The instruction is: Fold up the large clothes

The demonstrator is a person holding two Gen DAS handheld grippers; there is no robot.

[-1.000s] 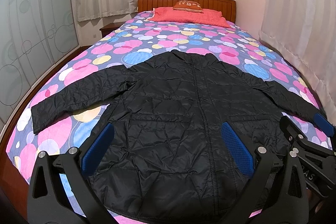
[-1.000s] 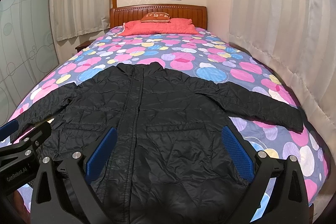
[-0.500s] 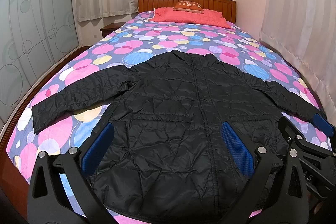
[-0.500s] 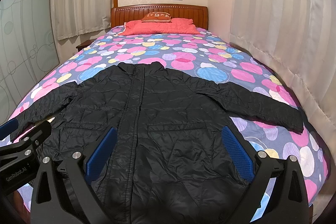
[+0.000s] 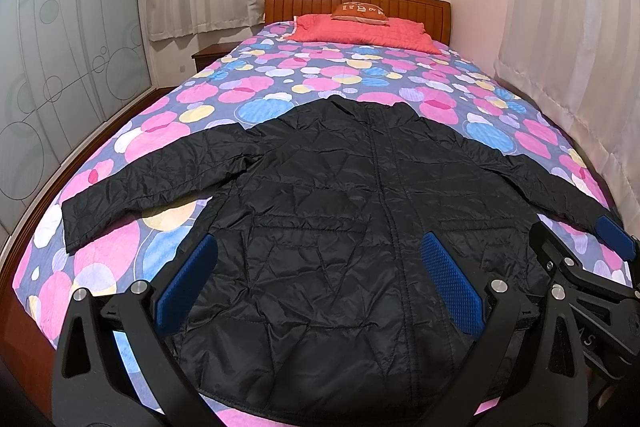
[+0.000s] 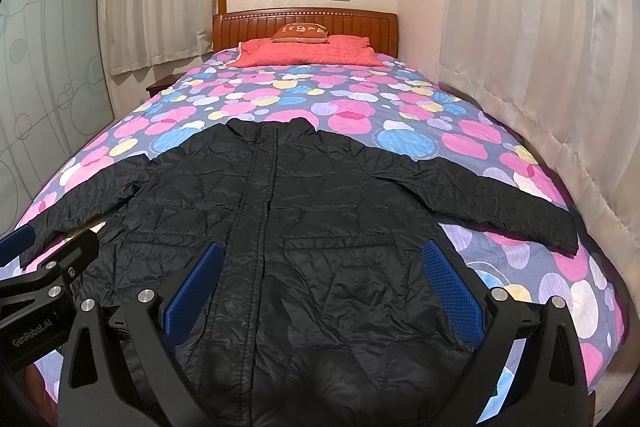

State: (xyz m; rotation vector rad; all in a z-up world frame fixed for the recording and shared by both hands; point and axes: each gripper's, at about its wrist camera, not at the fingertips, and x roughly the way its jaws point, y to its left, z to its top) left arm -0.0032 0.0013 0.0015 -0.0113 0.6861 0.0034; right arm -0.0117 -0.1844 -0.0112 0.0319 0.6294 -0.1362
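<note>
Black jacket (image 5: 340, 227) hem hidden behind left tool (image 5: 320, 283).

My black quilted jacket (image 5: 340, 227) lies on a bedspread (image 5: 320, 75) of pink, blue and yellow circles; beyond the jacket, a coral-red pillow (image 5: 360, 33); my gripper pads (image 5: 452, 283) are blue.

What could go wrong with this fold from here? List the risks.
1. The jacket looks slick and puffy, so a fold may slide or spring back open.
2. Both sleeves lie spread wide; the right one reaches toward the bed's edge by the curtain and could slip off when pulled.
3. The left hand-held gripper and right hand-held gripper hover open side by side near the hem and might bump each other.
</note>
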